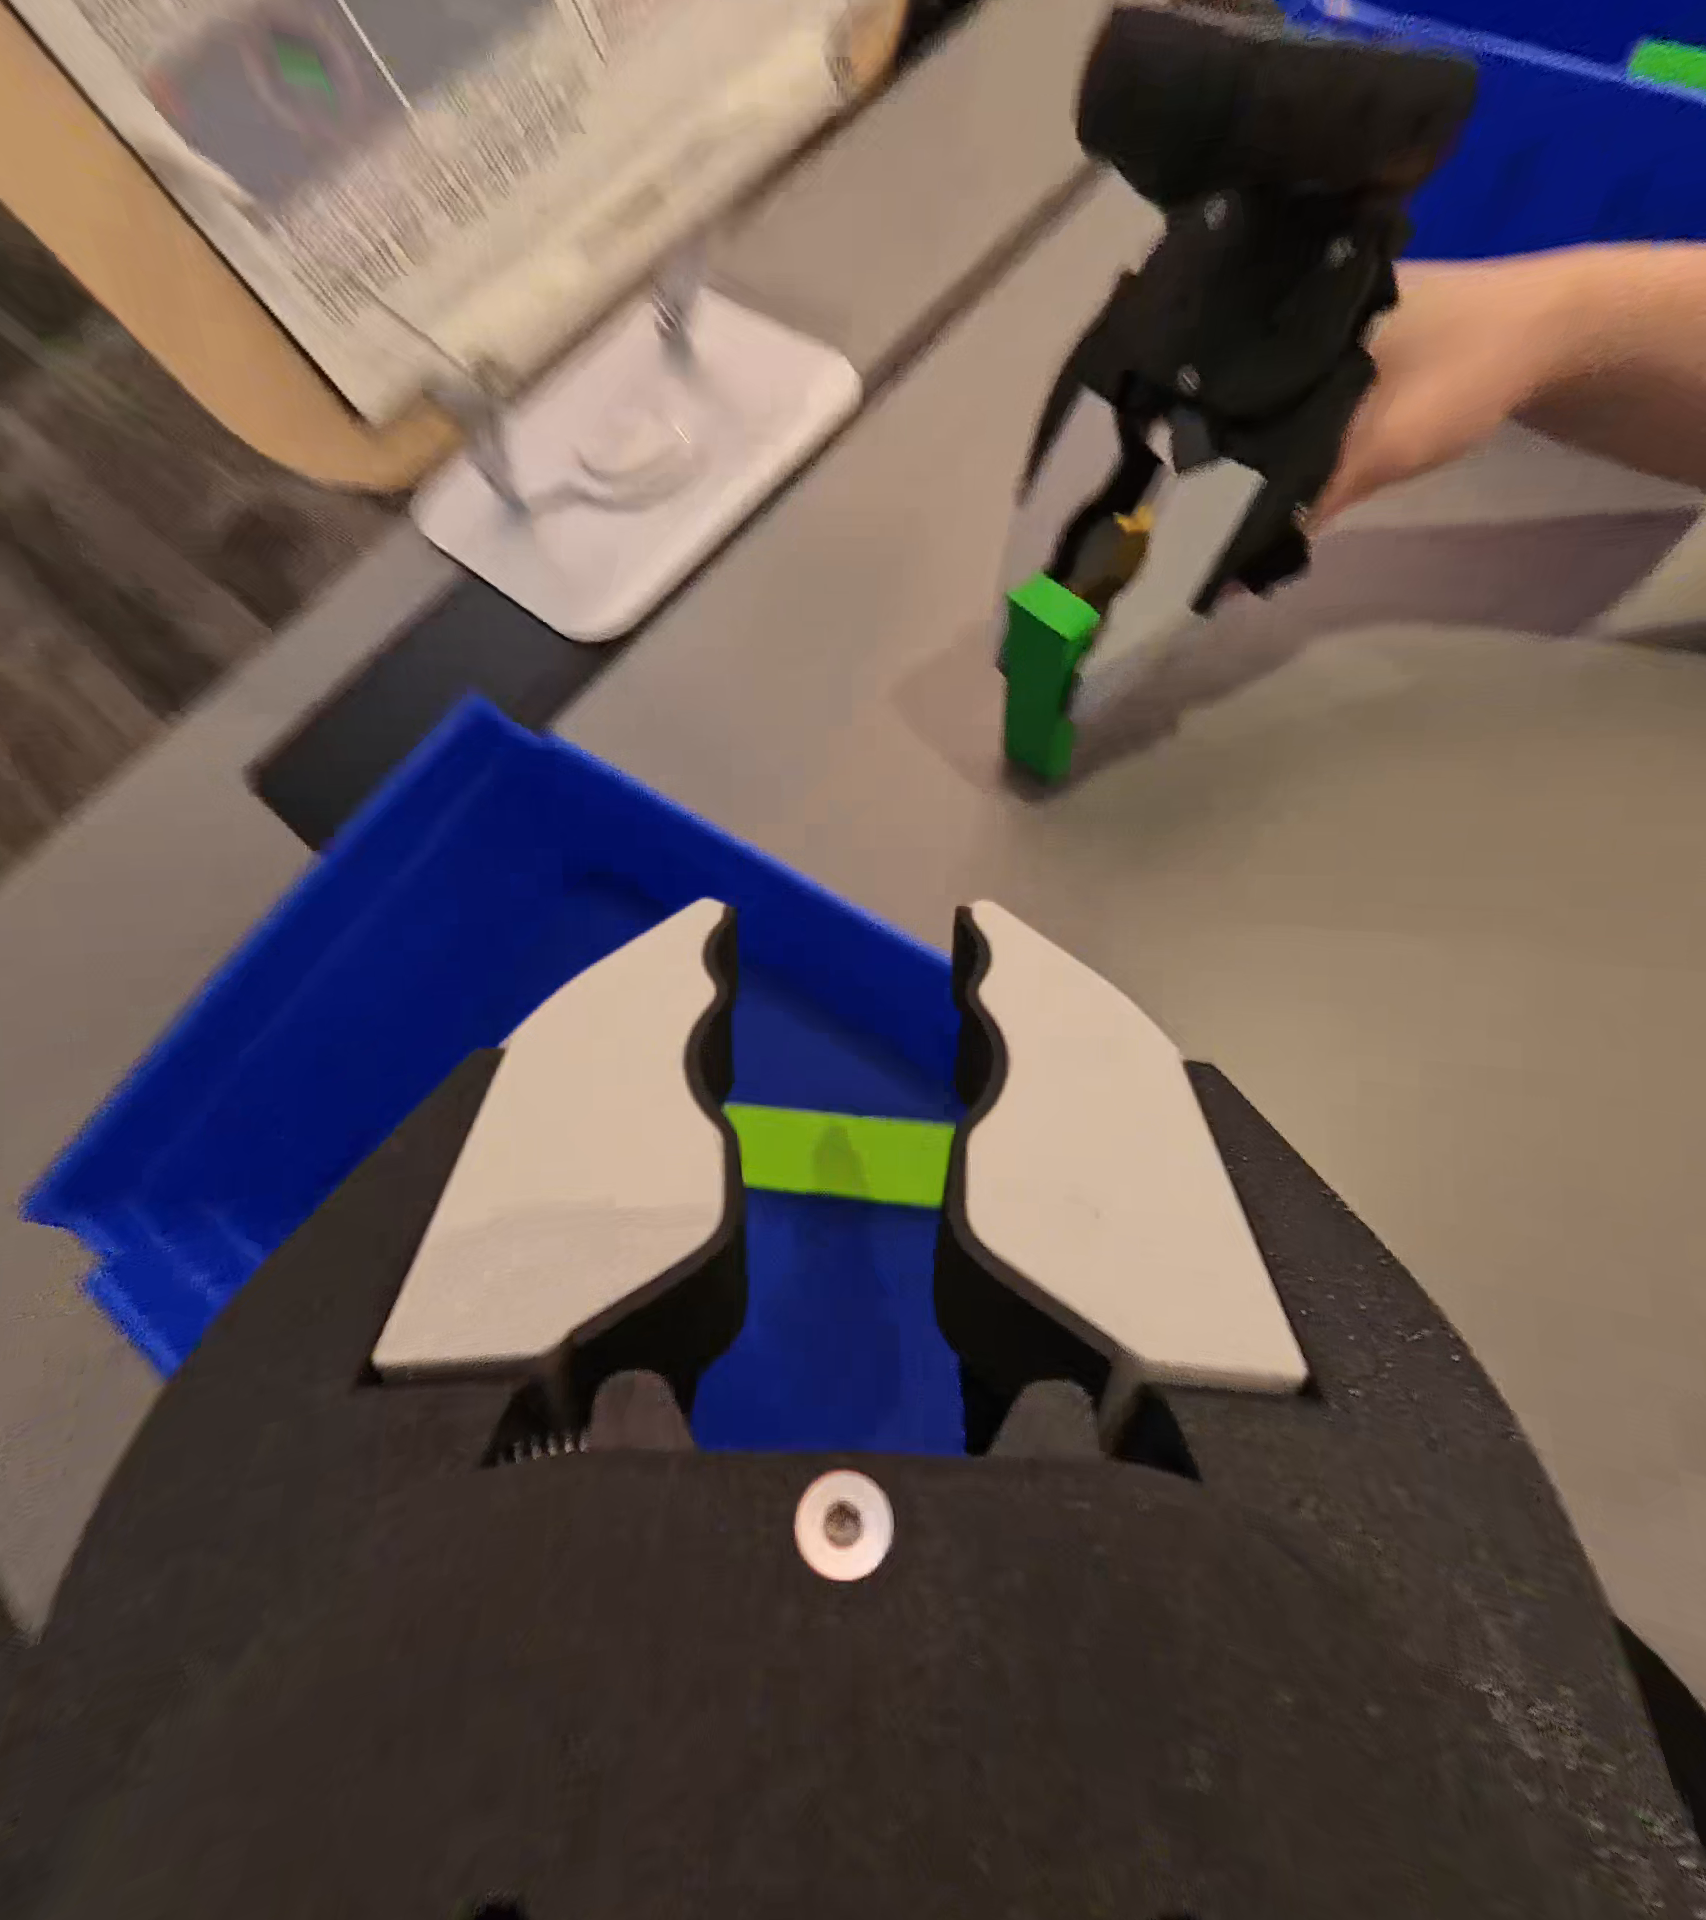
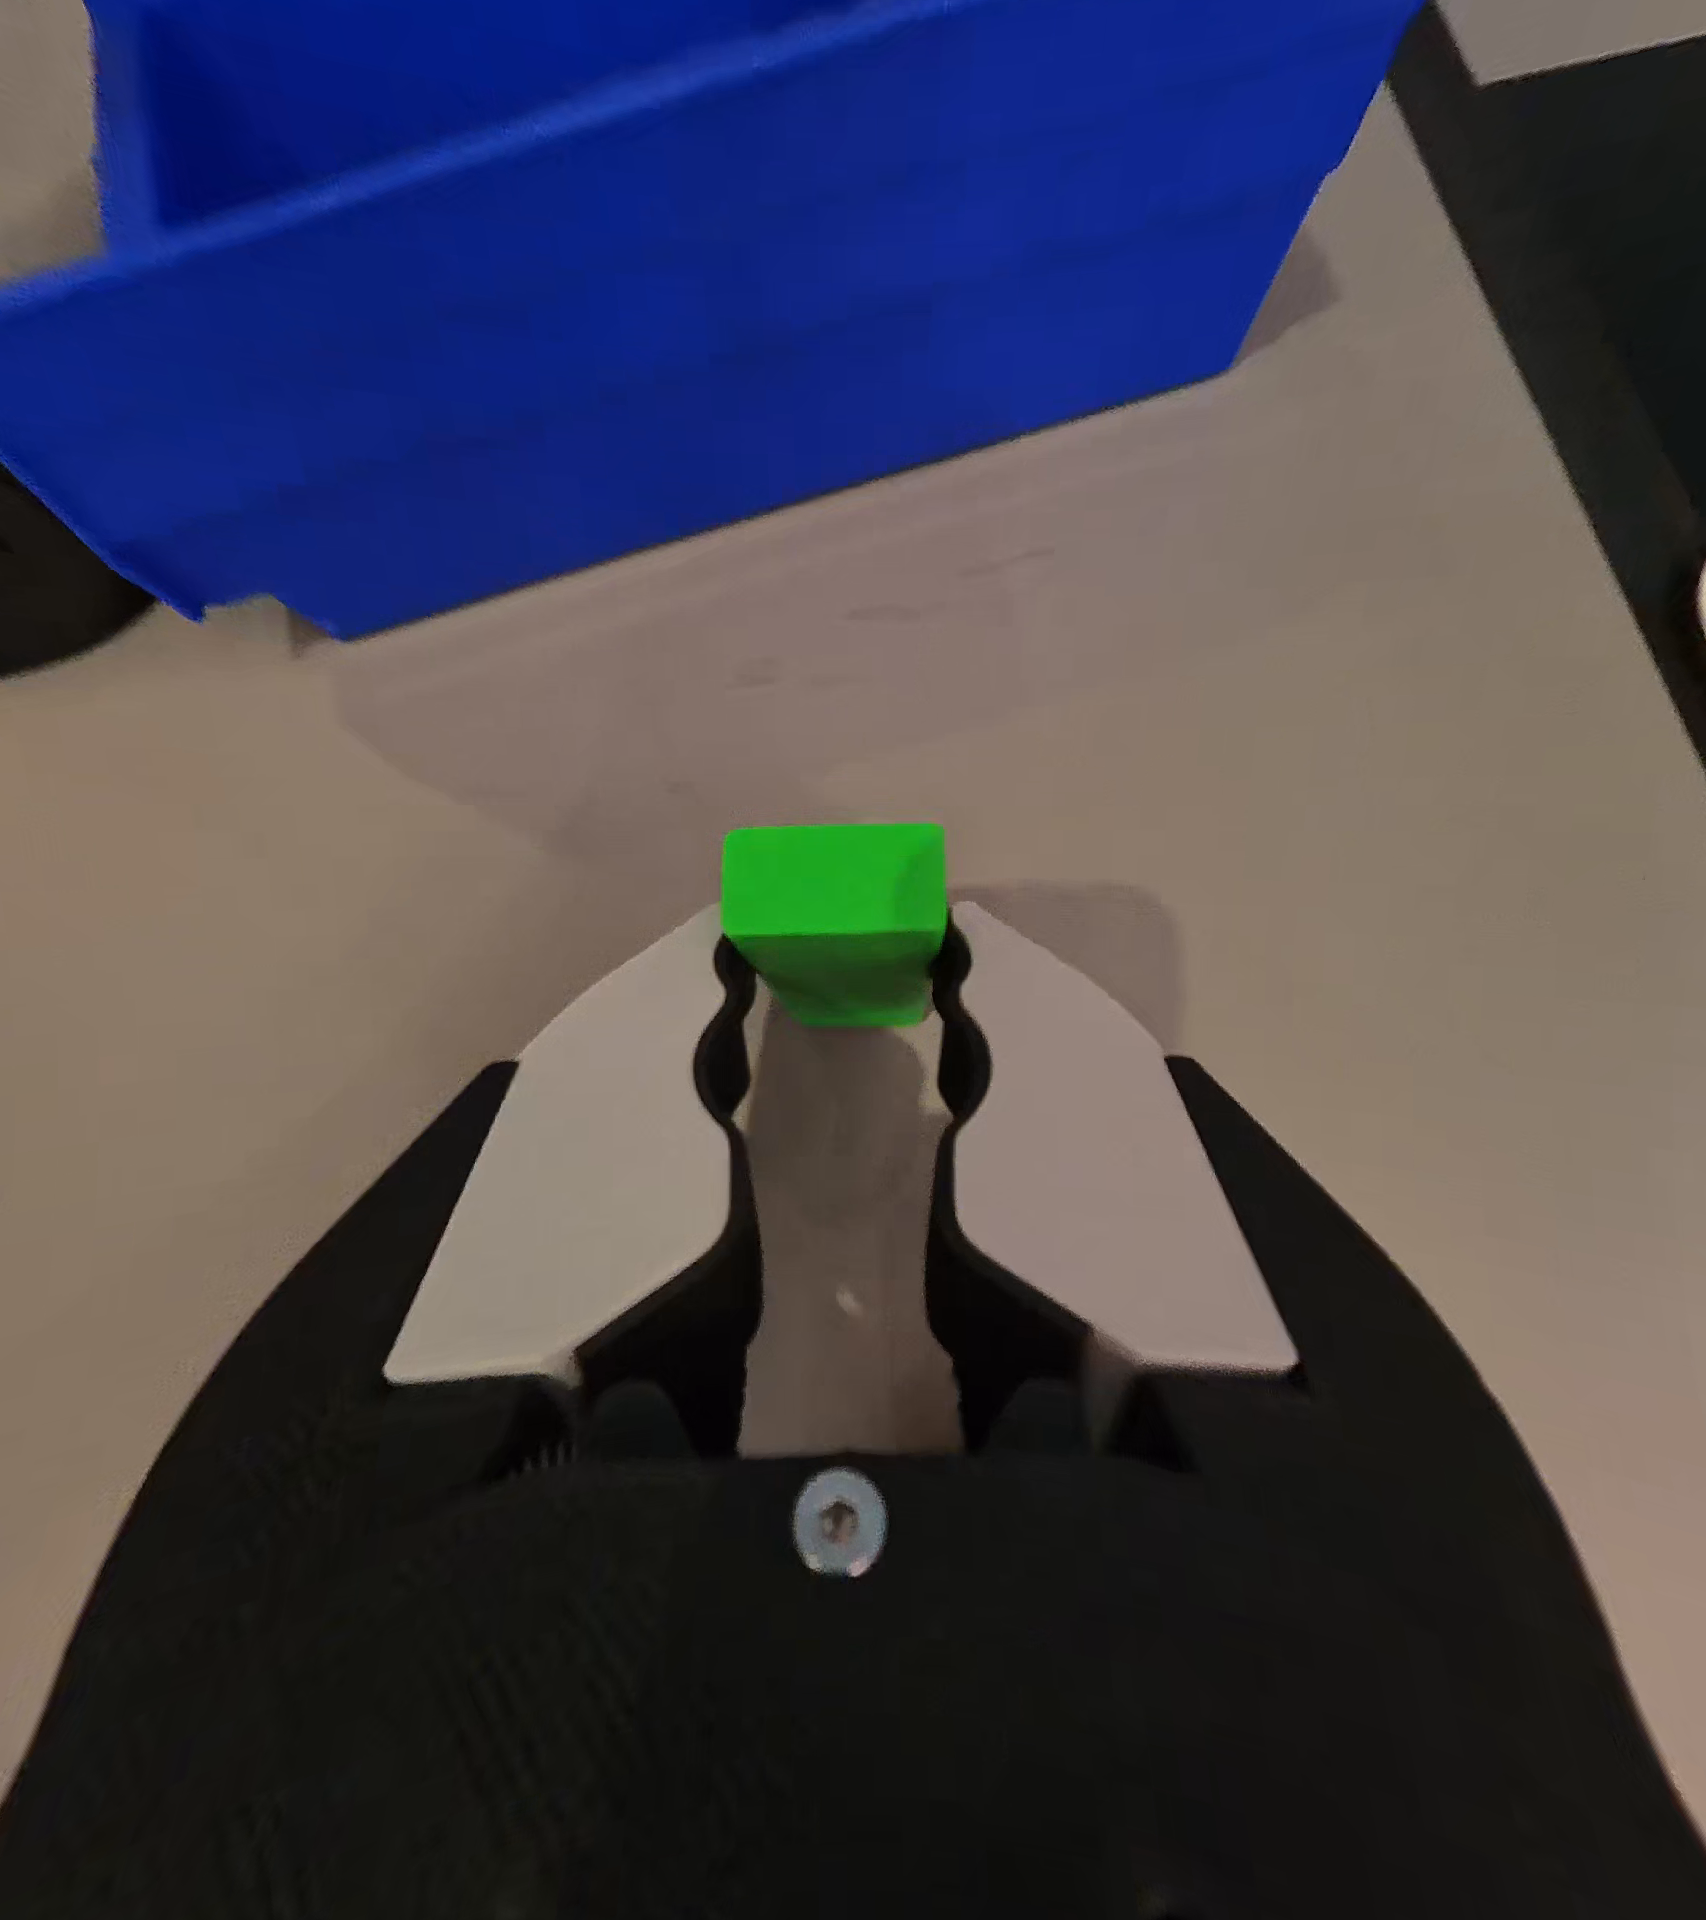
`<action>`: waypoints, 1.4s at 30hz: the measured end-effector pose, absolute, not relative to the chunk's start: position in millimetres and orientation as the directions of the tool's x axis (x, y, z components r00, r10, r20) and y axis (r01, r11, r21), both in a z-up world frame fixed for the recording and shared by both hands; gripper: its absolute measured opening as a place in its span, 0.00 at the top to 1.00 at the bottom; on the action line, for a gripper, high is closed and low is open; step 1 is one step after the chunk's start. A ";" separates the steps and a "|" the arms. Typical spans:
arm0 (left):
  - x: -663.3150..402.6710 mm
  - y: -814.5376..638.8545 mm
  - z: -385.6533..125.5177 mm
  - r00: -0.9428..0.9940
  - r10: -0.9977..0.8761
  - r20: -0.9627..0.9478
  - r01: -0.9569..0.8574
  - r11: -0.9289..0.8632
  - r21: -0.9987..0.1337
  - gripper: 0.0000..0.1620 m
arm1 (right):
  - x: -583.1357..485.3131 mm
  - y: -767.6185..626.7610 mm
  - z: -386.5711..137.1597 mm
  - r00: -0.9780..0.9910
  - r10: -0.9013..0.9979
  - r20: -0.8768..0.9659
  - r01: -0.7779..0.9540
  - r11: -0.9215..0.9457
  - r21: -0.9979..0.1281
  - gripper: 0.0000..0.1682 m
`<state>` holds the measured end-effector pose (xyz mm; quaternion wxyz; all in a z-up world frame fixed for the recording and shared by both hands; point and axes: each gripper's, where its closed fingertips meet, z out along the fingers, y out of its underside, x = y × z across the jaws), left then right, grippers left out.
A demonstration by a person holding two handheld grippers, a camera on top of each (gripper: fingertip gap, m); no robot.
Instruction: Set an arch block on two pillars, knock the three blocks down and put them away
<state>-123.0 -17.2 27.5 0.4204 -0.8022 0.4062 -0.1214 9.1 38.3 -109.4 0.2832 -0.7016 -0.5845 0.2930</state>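
Grey tabletop spreads under both my tools, with a blue plastic bin beyond my right one and another blue plastic bin beneath my left. My right gripper clamps its tips on the top end of a green notched block, which stands on end on the table with its long axis upright, my right hand reaching in from the side and angling the tool down. My left gripper hovers over its bin, jaws part-open and gripping a light-green flat block that lies crosswise between my fingers.
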 end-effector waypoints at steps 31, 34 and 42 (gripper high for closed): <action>-159.5 8.6 -44.5 0.774 -0.633 -0.002 -0.523 -0.638 -0.564 0.66 | 3.0 40.9 -103.3 0.066 0.996 -0.052 0.627 -0.082 -0.775 0.72; -159.5 0.3 -51.1 0.800 -0.591 0.100 -0.464 -0.717 -0.520 0.66 | 4.8 41.9 -97.1 0.082 0.996 -0.024 0.607 -0.069 -0.792 0.67; -176.8 6.1 -104.2 0.948 -0.292 0.124 -0.256 -0.934 -0.248 0.67 | 33.3 28.9 -38.3 0.140 0.979 0.147 0.515 0.055 -0.855 0.63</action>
